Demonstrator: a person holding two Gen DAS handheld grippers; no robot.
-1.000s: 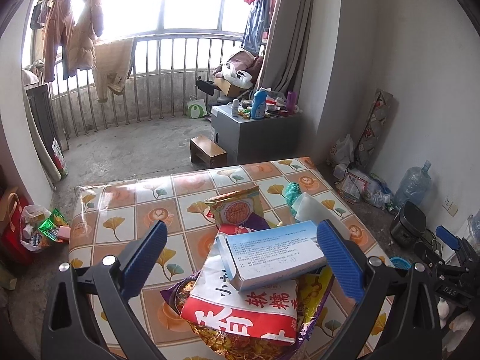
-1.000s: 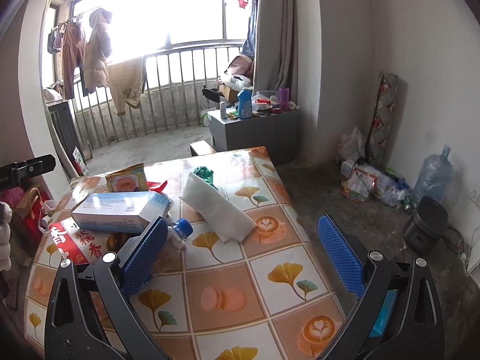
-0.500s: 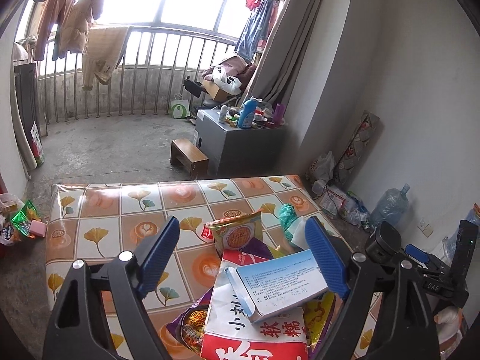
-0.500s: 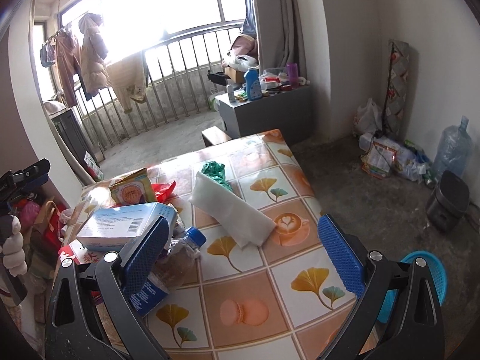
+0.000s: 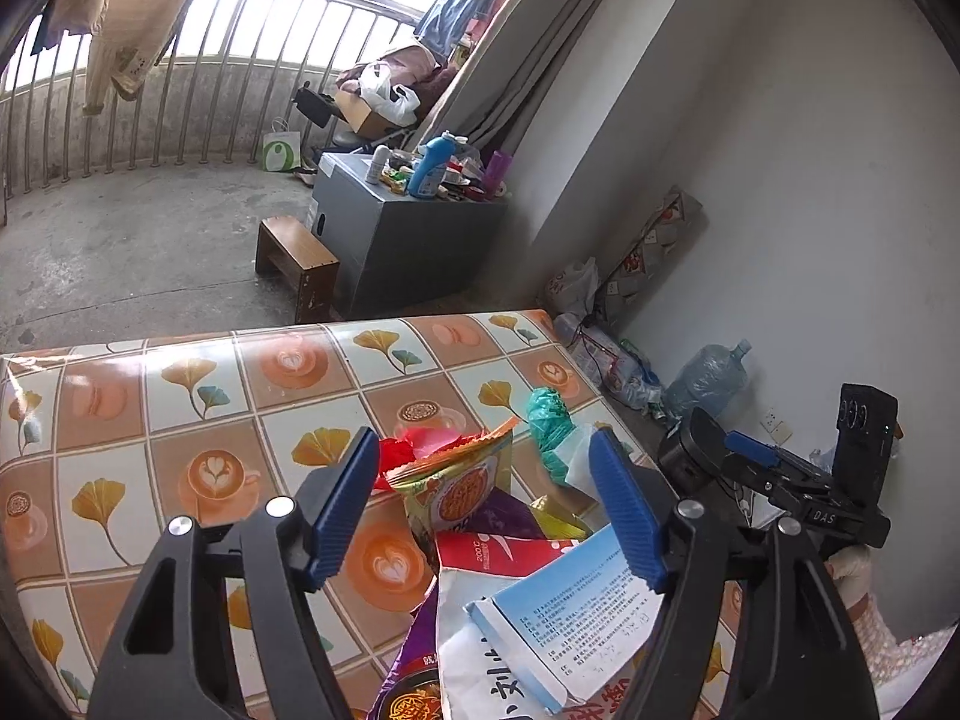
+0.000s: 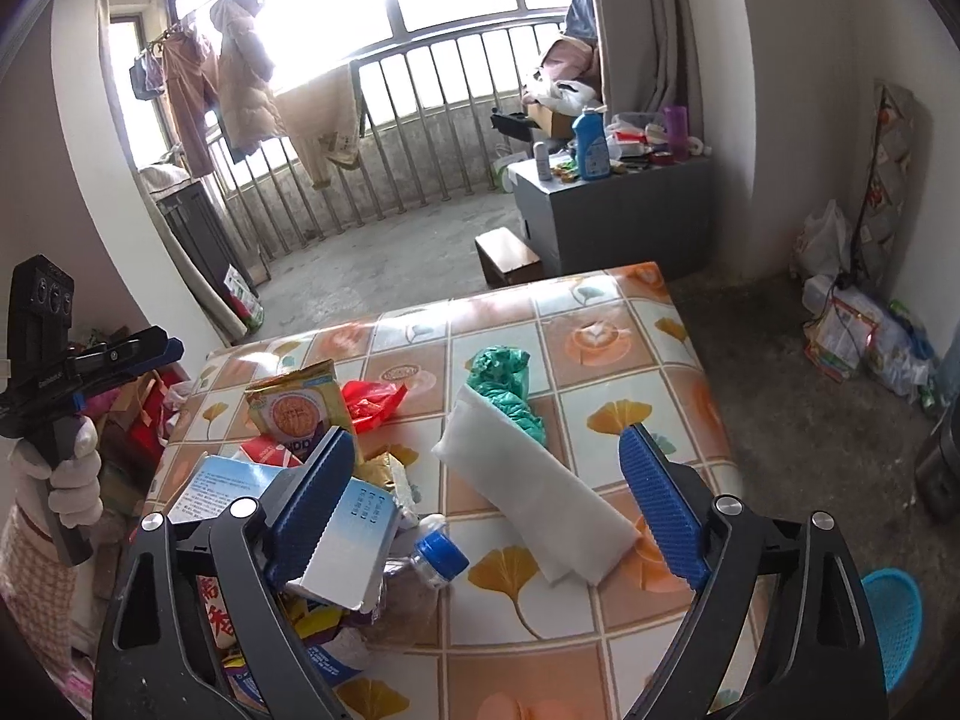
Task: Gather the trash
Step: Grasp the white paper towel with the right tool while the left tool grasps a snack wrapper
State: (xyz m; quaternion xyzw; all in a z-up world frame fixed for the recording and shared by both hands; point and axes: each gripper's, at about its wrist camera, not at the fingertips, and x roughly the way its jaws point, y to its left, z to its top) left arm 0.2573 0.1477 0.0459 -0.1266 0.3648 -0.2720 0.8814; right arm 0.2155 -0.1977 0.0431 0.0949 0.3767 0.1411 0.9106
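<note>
The left gripper (image 5: 483, 501) is closing above the snack bag (image 5: 459, 489), not touching it. The right gripper (image 6: 486, 507) also closes, over the white folded sheet (image 6: 540, 498) at 12 o'clock on the tabletop (image 6: 630, 384); the box (image 6: 354, 534) lies at 9 o'clock.

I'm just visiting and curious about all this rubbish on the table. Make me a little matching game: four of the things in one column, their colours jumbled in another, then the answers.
Things:
1. crumpled bag
2. bottle cap
3. folded sheet
4. basket on the floor

Colours:
A. white
B. light blue
C. green
D. dark blue

Pairs: 1-C, 2-D, 3-A, 4-B
</note>
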